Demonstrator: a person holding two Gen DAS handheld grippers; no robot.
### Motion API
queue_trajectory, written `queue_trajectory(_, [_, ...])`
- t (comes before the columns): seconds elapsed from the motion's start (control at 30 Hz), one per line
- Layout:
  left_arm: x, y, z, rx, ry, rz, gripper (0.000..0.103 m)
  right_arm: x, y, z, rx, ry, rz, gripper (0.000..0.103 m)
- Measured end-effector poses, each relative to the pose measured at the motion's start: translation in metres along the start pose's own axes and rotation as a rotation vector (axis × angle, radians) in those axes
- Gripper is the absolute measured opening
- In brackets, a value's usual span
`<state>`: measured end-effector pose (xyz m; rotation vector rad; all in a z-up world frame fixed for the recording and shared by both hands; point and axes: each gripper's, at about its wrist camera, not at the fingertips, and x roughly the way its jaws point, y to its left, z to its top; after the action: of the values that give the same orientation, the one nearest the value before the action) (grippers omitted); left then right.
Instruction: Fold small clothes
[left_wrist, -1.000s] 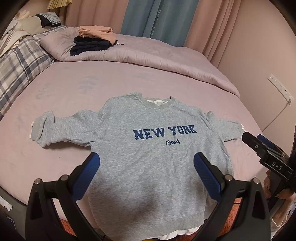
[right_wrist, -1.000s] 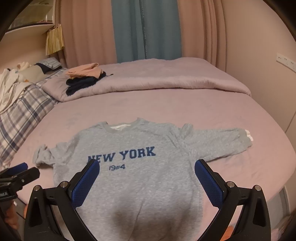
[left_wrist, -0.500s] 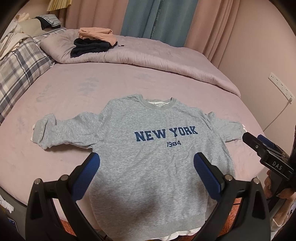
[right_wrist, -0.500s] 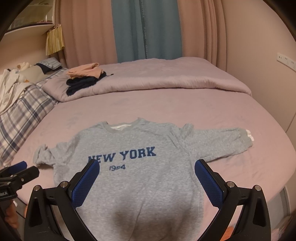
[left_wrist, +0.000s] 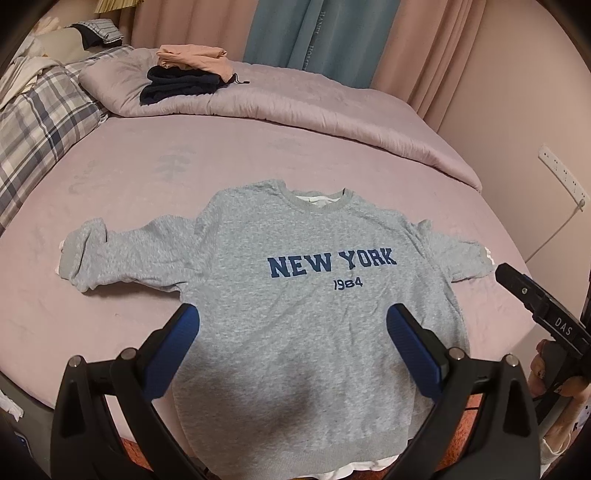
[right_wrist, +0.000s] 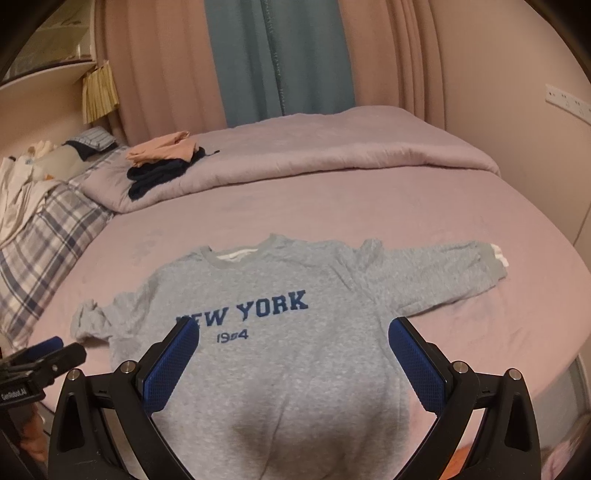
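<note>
Little has been shifted since a second ago: the left wrist view has been carried slightly rightward, so the sweatshirt (left_wrist: 306, 295) now sits a touch more to the left and lower in it, while the right wrist view is almost unchanged. The grey sweatshirt (right_wrist: 280, 332) is laid flat, front up, on the pink bed (left_wrist: 155, 166), its navy "NEW YORK 1984" print readable and its hem at the near edge of the mattress. Both sleeves are spread outward (the one on the left side is bunched at the cuff). The left gripper (left_wrist: 293, 343) is held above the lower body of the garment, its blue pads spread wide and nothing caught between them. The right gripper (right_wrist: 293, 354) is likewise held wide apart and empty over the lower half. A folded duvet (left_wrist: 314, 99) is seen across the far side of the bed, with a stack of folded clothes (left_wrist: 184, 75) resting on it. A plaid blanket (left_wrist: 40, 122) is seen at the left.
</note>
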<state>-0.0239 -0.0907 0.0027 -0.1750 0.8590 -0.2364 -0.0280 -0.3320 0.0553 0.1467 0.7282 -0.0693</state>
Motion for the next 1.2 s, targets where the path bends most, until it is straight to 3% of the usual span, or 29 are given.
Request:
queue_trajectory(0.5, [0.019,0.0,0.001,-0.012,0.044,0.007,0.101,0.012,-0.048,0.001,0.147,0.032,0.005,0.102])
queue_trajectory(0.77, [0.036,-0.004,0.0,-0.017,0.086,0.028,0.101,0.033,-0.12,0.007,0.339,0.067,-0.034,0.093])
queue_trajectory(1.1, [0.053,-0.01,0.002,-0.016,0.124,0.066,0.1,0.09,-0.218,0.008,0.585,0.163,-0.158,0.081])
queue_trajectory(1.2, [0.063,-0.011,0.0,-0.019,0.14,0.061,0.098,0.108,-0.237,0.006,0.654,0.189,-0.154,0.075])
